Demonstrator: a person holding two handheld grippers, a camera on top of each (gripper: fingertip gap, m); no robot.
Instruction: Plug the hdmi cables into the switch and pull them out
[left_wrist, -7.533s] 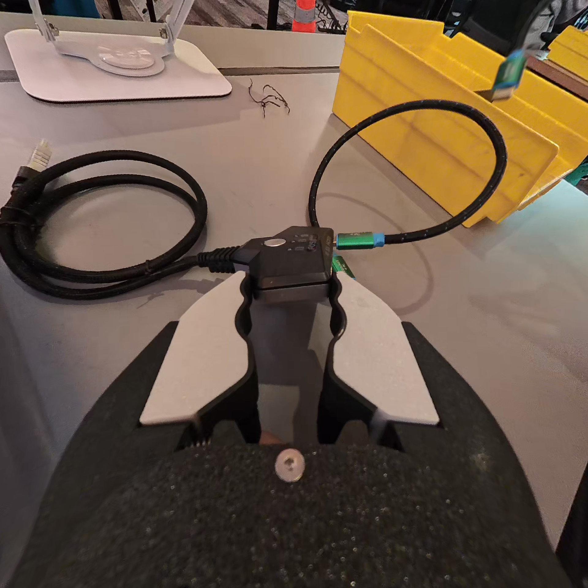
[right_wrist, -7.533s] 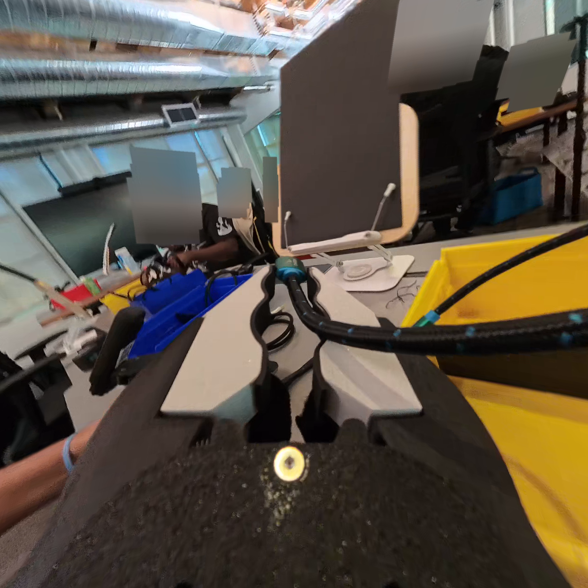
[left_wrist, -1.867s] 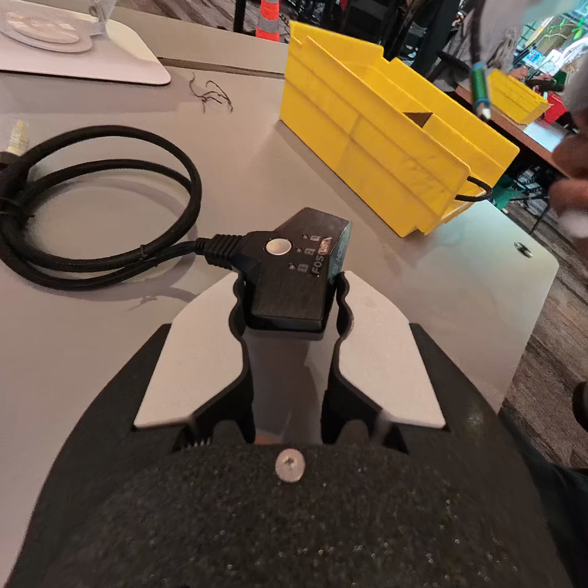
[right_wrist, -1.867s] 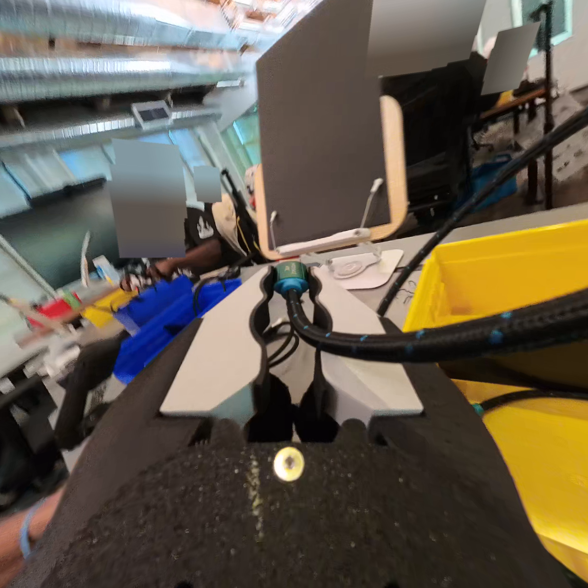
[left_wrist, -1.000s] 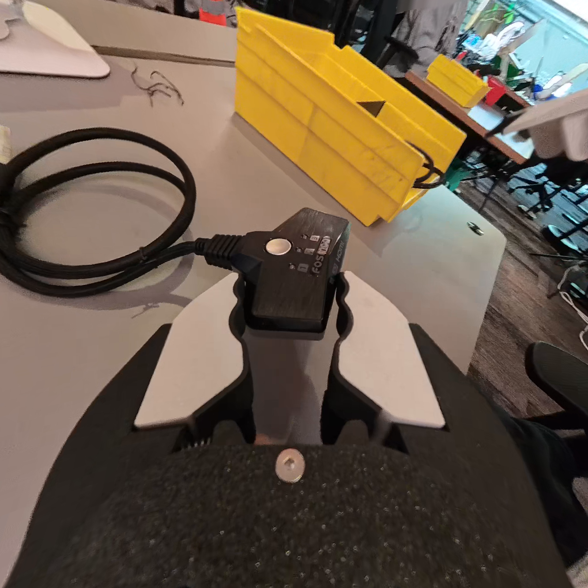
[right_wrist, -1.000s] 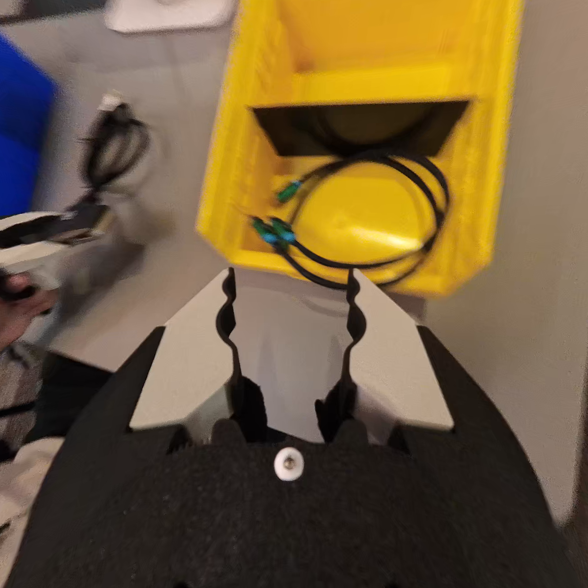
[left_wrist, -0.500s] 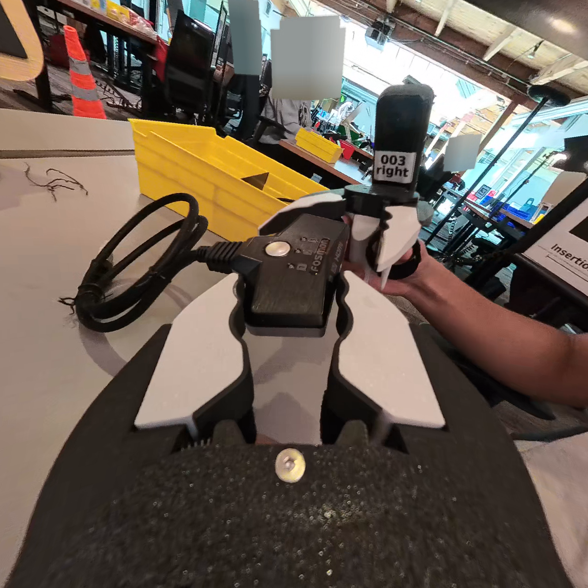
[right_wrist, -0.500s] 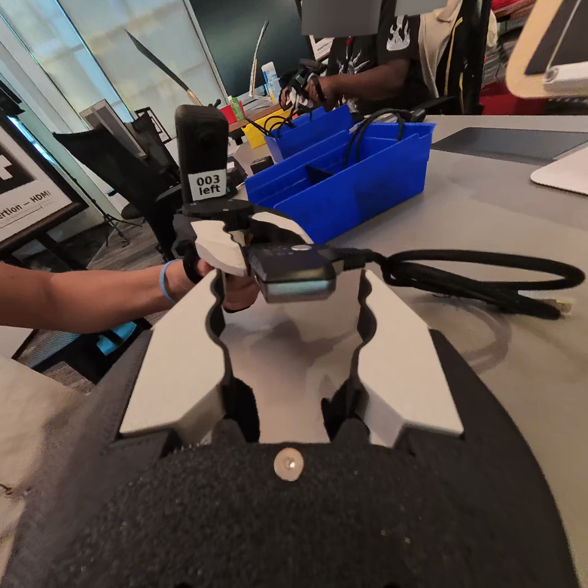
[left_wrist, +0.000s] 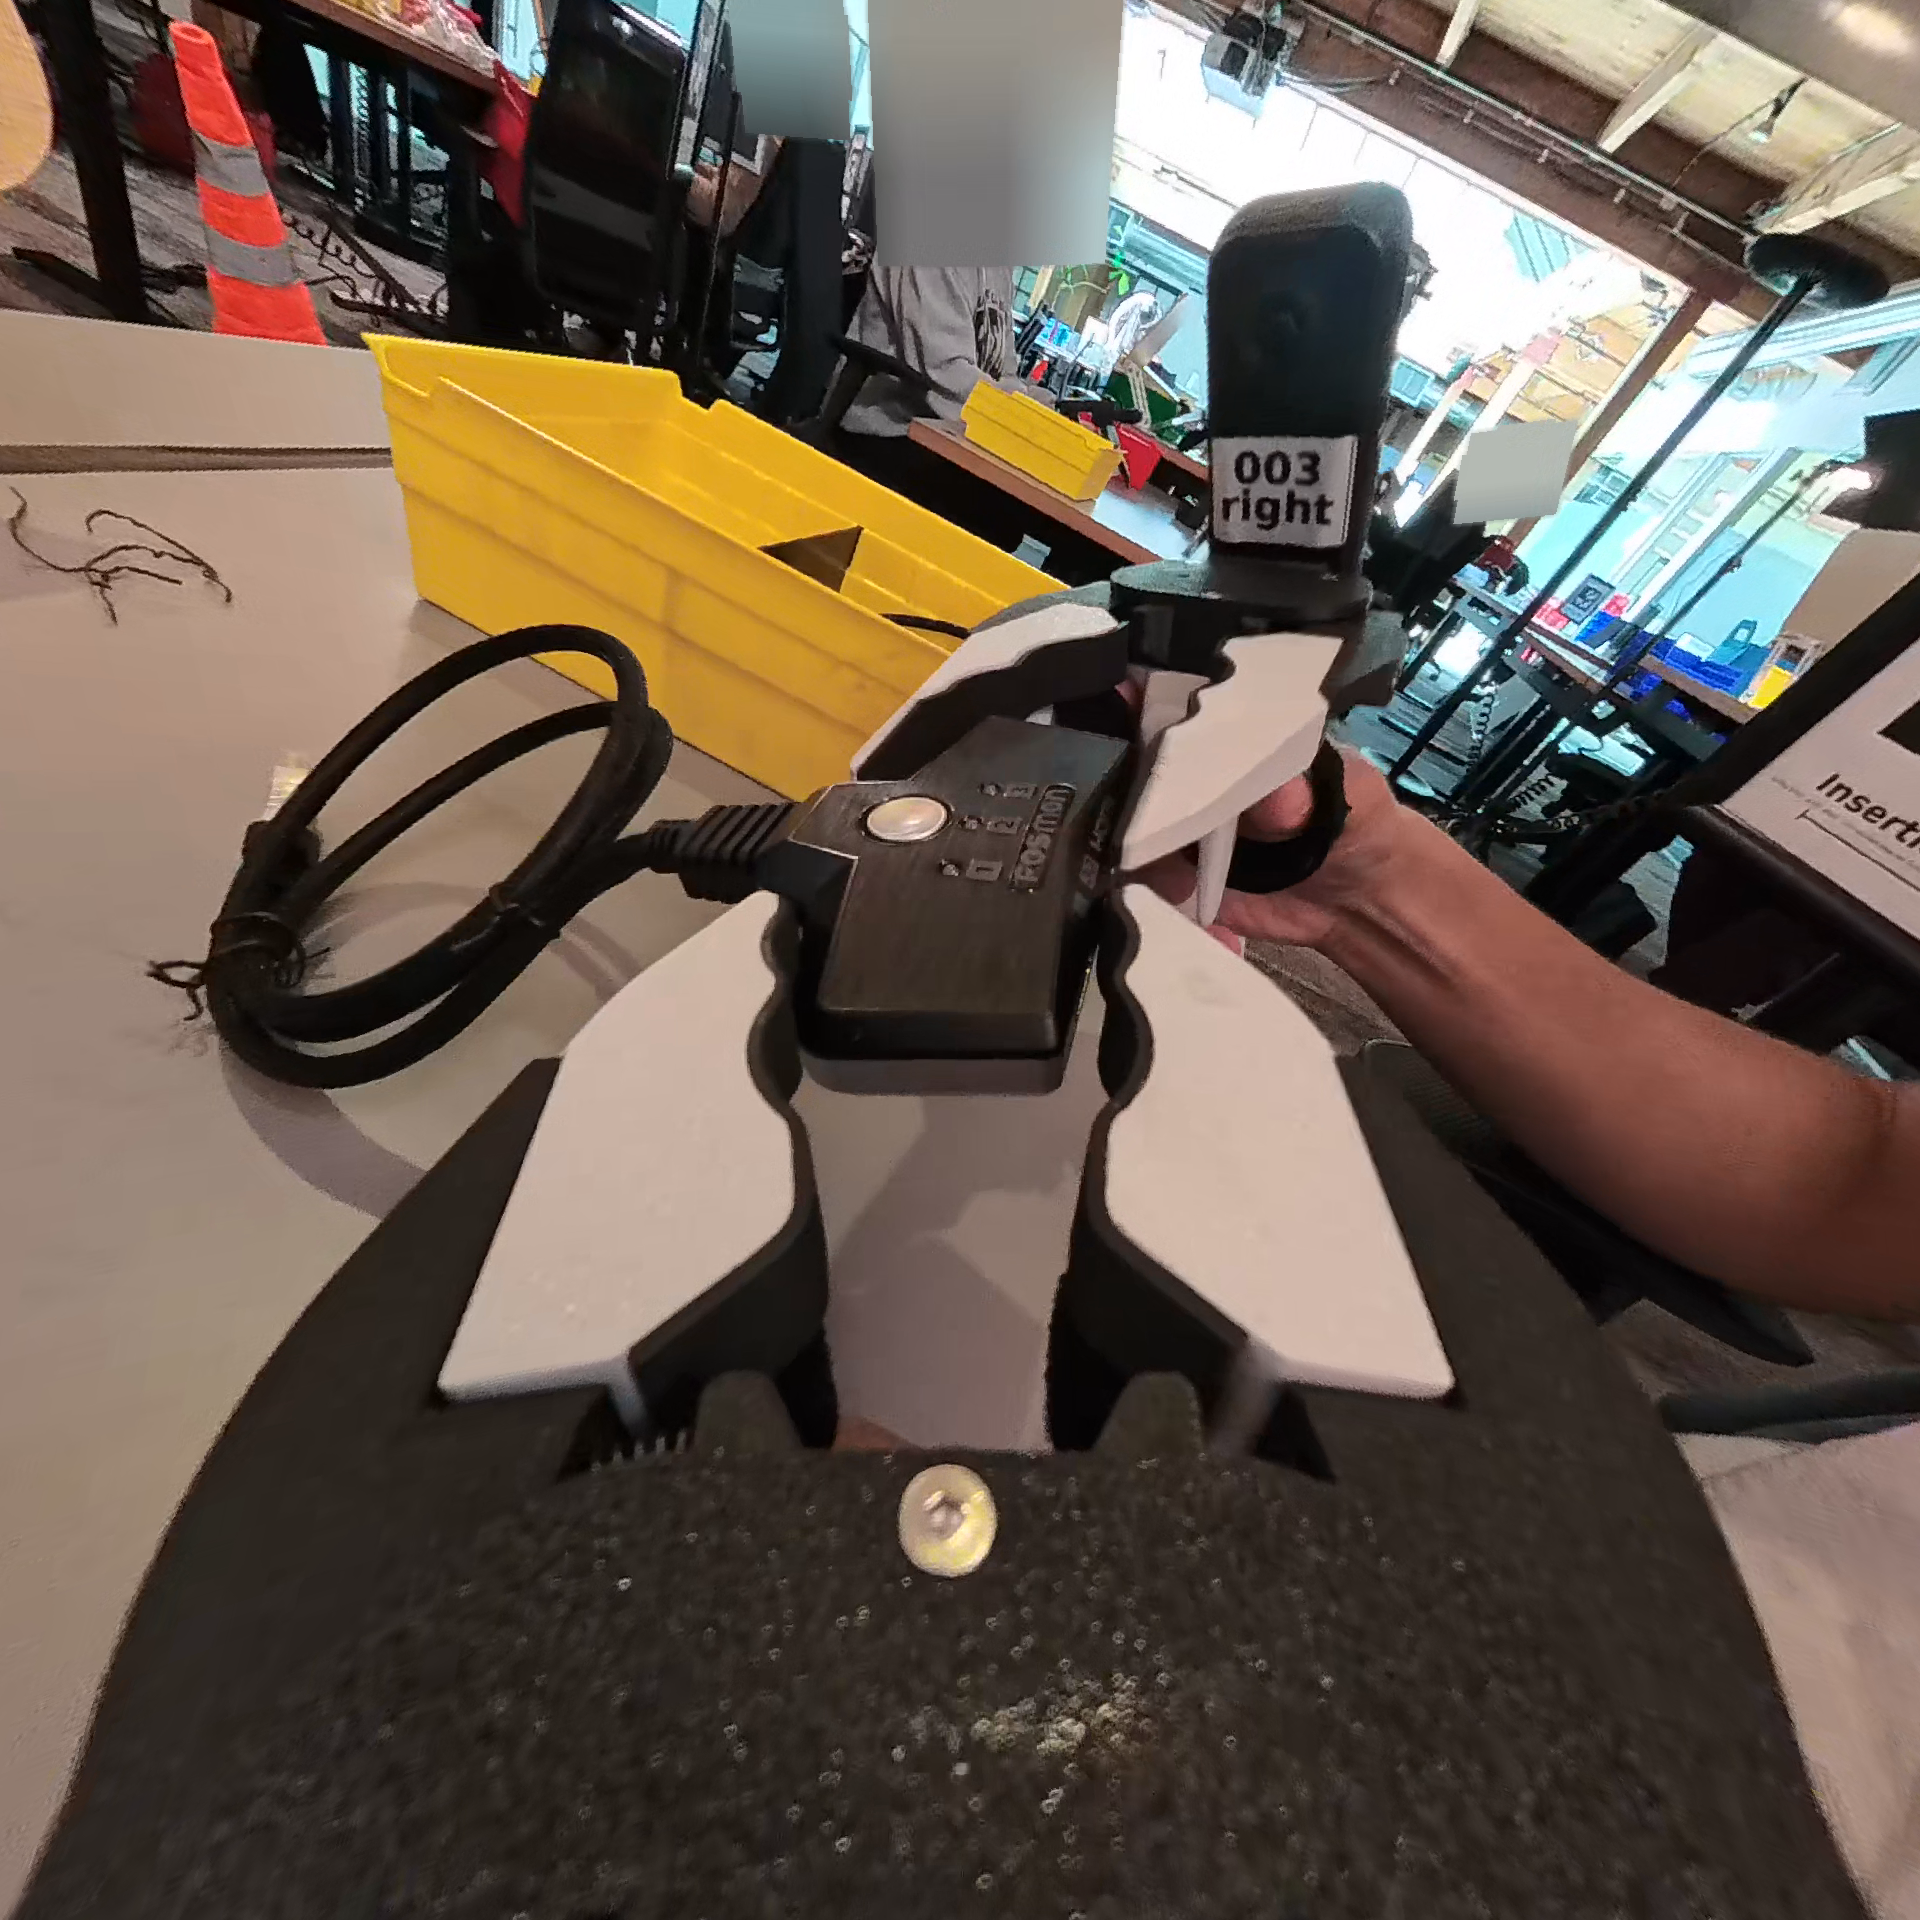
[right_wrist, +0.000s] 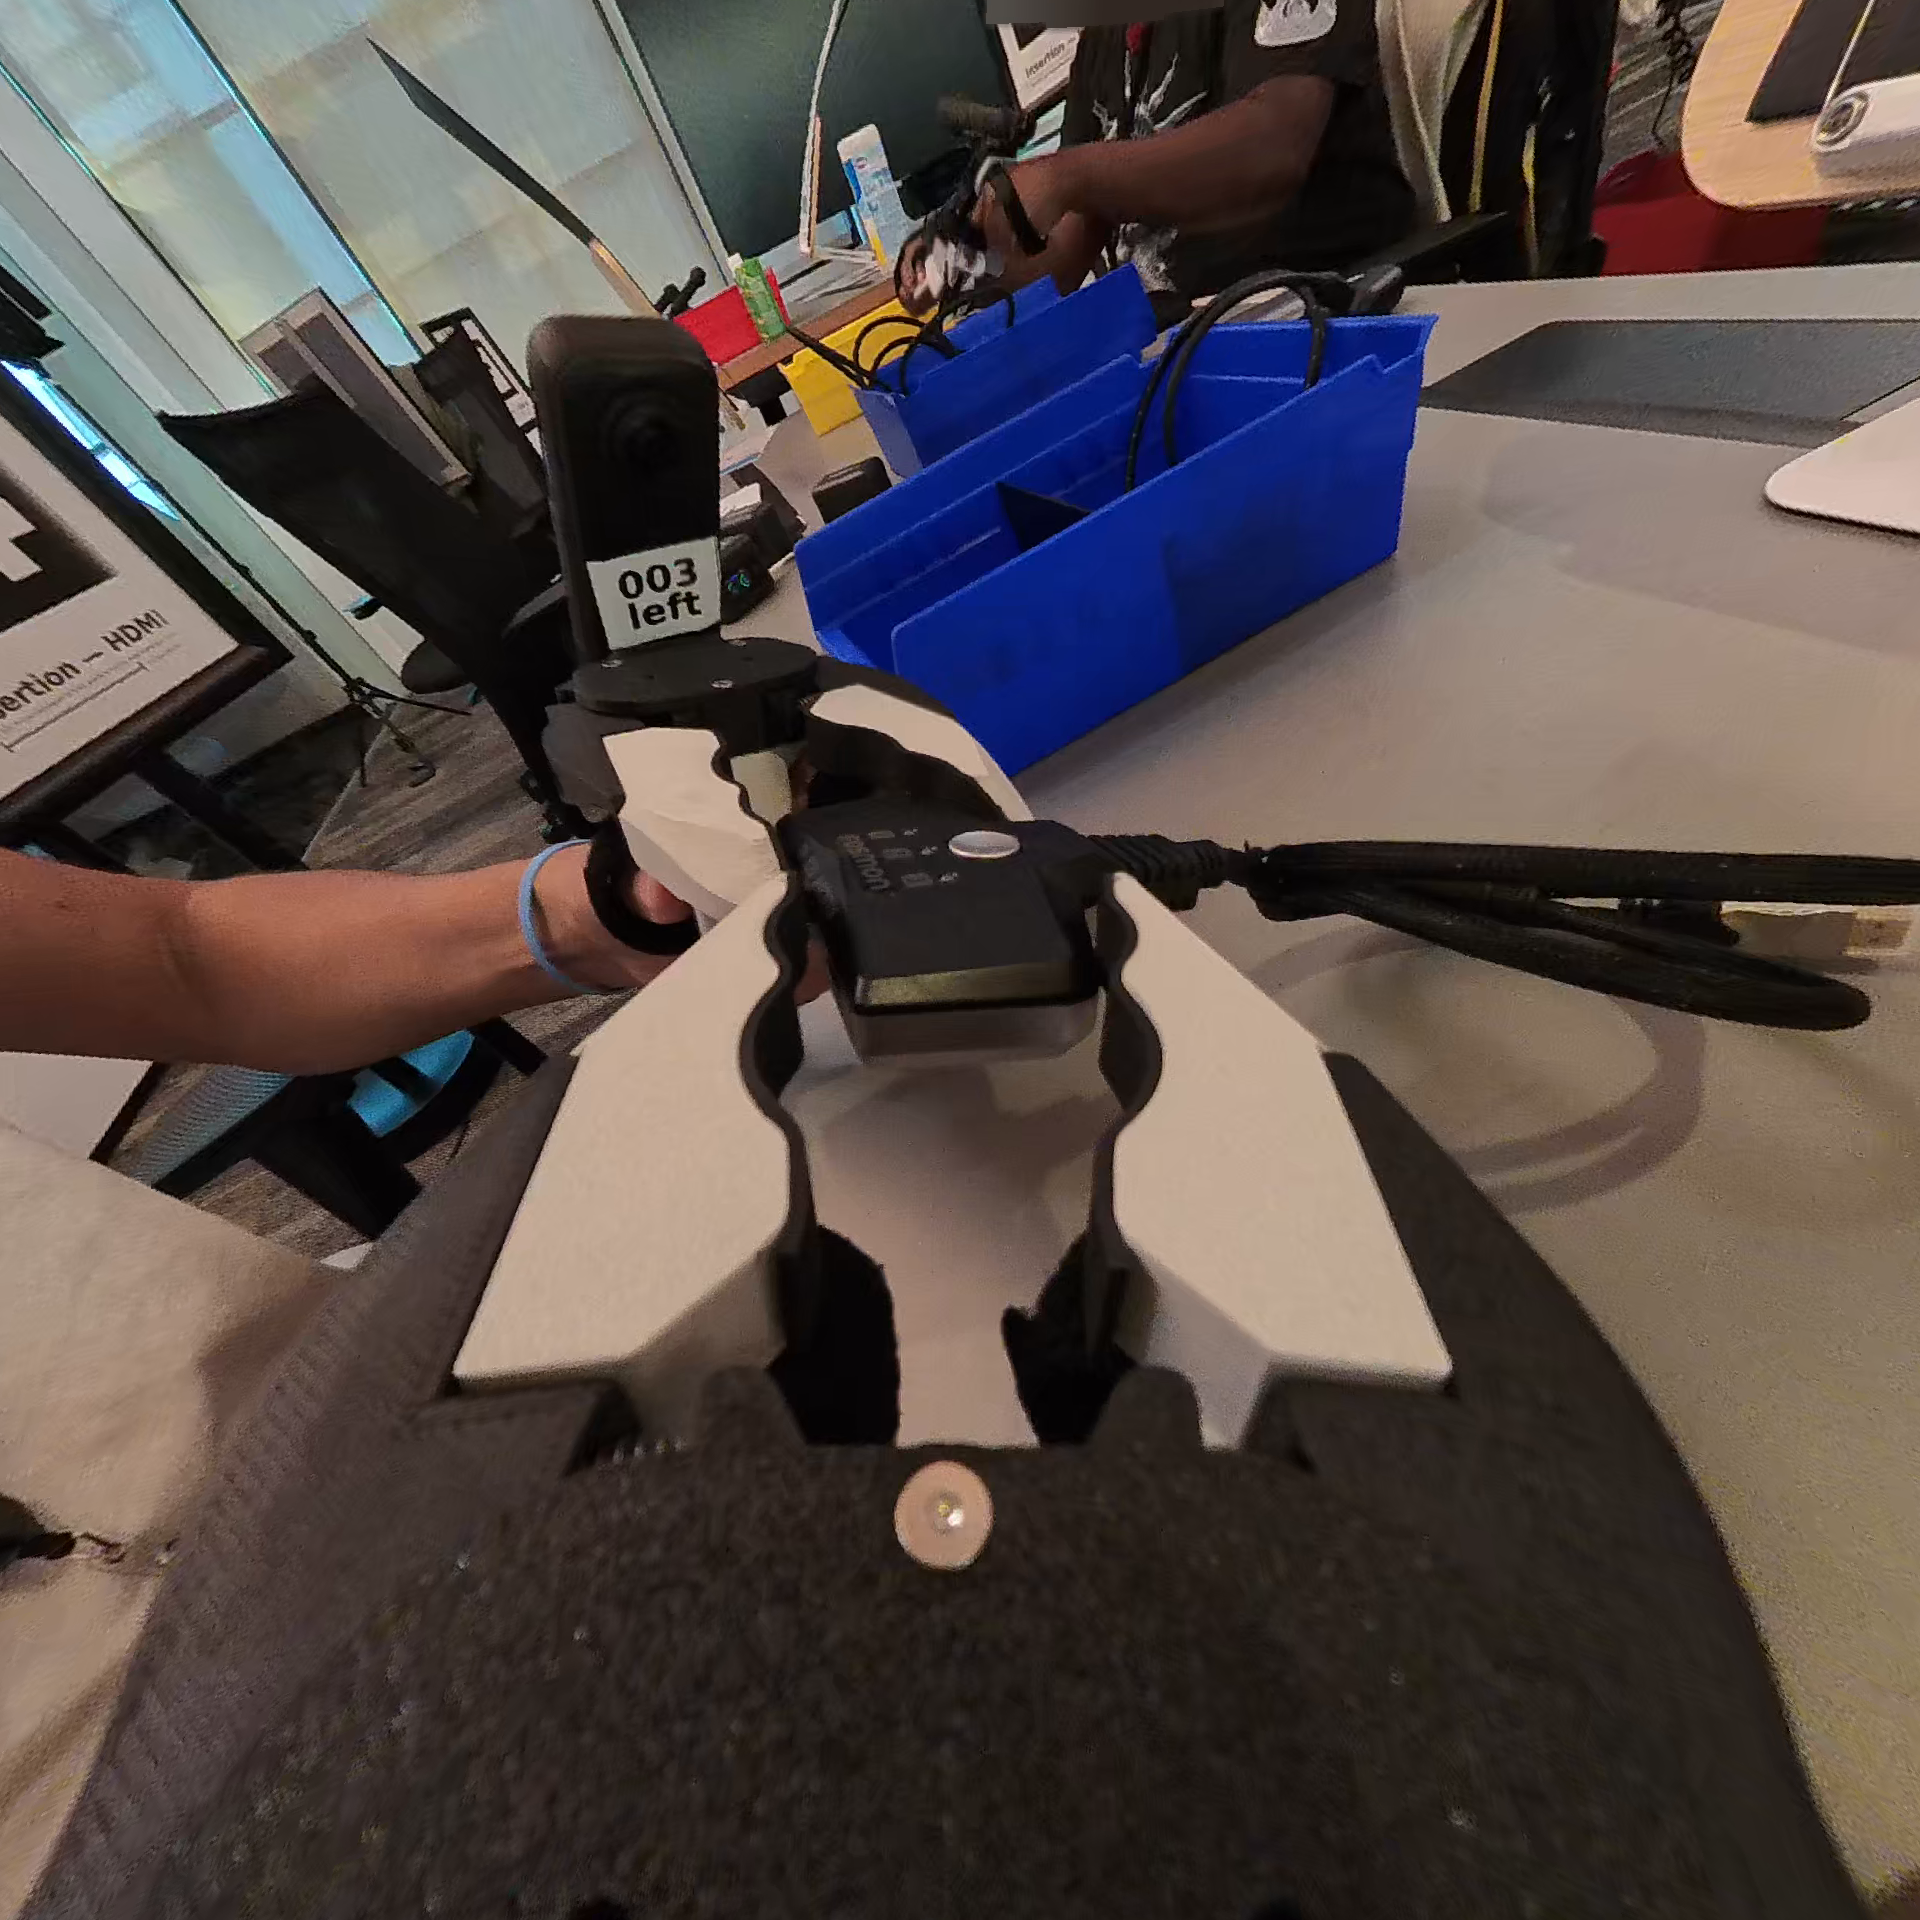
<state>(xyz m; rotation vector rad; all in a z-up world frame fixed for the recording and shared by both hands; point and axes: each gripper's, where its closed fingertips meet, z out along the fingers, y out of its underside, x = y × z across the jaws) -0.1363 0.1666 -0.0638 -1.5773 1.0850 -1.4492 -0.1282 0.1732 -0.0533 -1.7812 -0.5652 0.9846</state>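
Note:
The black HDMI switch (left_wrist: 940, 914) is held above the grey table between both grippers. My left gripper (left_wrist: 945, 920) is shut on its near end. My right gripper (right_wrist: 948, 899) faces it from the other side, with its fingers closed against the switch's (right_wrist: 951, 914) sides. Each gripper also shows in the other's view: the right one (left_wrist: 1127, 727) and the left one (right_wrist: 769, 790). The switch's thick black cable (left_wrist: 416, 831) lies coiled on the table. No plug shows in the switch's ports. A bit of black cable (left_wrist: 920, 623) peeks over the yellow bin's rim.
The yellow bin (left_wrist: 623, 540) stands behind the switch. Two blue bins (right_wrist: 1091, 582) with cables stand at the table's far side, with a person working behind them. A white stand base (right_wrist: 1849, 478) sits at the right. The table edge is close, with chairs and floor beyond it. Both grippers' tips are close together, under 4 cm apart.
The right gripper dropped its green-plug cable into the yellow bin, swung round to face the left one, and its jaws narrowed onto the switch. The left gripper lifted and turned the switch.

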